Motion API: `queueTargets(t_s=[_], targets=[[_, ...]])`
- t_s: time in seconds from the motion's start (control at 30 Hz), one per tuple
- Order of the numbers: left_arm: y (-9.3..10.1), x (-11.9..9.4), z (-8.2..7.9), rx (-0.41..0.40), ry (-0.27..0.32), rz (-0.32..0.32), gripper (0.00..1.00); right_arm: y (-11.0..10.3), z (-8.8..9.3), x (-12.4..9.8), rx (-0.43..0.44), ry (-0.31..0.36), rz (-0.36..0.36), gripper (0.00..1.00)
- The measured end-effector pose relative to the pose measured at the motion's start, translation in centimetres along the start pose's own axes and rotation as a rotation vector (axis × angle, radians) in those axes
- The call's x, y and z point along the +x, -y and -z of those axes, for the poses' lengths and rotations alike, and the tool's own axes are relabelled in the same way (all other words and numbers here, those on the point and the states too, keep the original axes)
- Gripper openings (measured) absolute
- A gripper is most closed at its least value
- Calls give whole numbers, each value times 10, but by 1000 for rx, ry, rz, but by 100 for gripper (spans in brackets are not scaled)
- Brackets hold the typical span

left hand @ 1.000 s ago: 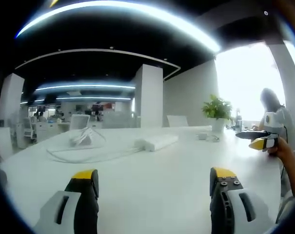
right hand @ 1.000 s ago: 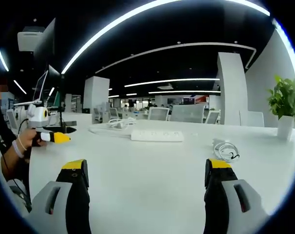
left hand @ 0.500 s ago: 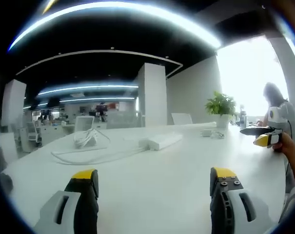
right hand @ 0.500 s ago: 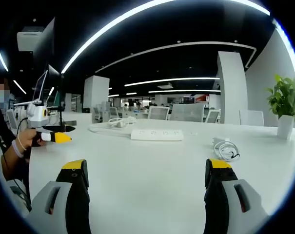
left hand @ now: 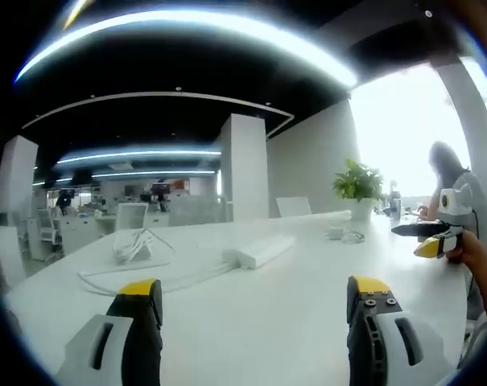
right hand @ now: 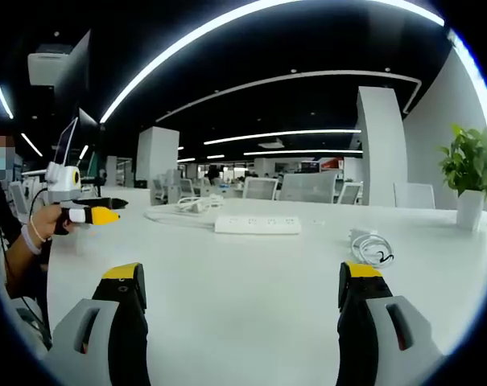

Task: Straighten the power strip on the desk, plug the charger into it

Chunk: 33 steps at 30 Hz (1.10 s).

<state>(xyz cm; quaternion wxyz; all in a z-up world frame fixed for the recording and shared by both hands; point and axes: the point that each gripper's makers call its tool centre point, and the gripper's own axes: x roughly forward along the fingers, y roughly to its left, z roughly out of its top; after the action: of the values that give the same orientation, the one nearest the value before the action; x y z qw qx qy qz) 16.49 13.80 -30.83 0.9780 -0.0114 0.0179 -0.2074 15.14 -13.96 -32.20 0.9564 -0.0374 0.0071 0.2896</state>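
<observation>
A white power strip (right hand: 257, 224) lies across the middle of the white desk (right hand: 243, 322), its cord (right hand: 179, 213) looped off to the left. In the left gripper view the power strip (left hand: 259, 251) sits at an angle ahead of me. The white charger (right hand: 370, 248) with its coiled cable lies to the strip's right; in the left gripper view the charger (left hand: 344, 235) is small and far off. My left gripper (left hand: 253, 293) and right gripper (right hand: 240, 277) both hover open over bare desk, well short of the strip. The left gripper (right hand: 86, 211) also appears held in a hand.
A potted plant (right hand: 468, 165) stands at the desk's far right end. A small wire stand (left hand: 134, 245) sits by the looped cord (left hand: 146, 277). The right gripper (left hand: 427, 237) comes in from the right edge. Office chairs and desks fill the background.
The left gripper has lifted slightly and its view has shifted a little. The right gripper has stayed put. Strip, cord and charger lie as before.
</observation>
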Motion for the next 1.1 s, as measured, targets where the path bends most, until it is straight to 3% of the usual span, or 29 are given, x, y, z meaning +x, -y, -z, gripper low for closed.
queueTargets(t_s=[0.43, 0.6, 0.97, 1.1], targets=[[18, 20, -26, 2, 37, 75, 99, 0, 1, 0, -3, -3, -2, 99], [22, 28, -35, 37, 35, 97, 99, 1, 1, 0, -2, -3, 0, 99], [27, 41, -42, 2, 43, 135, 99, 0, 2, 1, 1, -11, -8, 99], [28, 44, -50, 8, 50, 142, 99, 3, 8, 4, 42, -56, -4, 99]])
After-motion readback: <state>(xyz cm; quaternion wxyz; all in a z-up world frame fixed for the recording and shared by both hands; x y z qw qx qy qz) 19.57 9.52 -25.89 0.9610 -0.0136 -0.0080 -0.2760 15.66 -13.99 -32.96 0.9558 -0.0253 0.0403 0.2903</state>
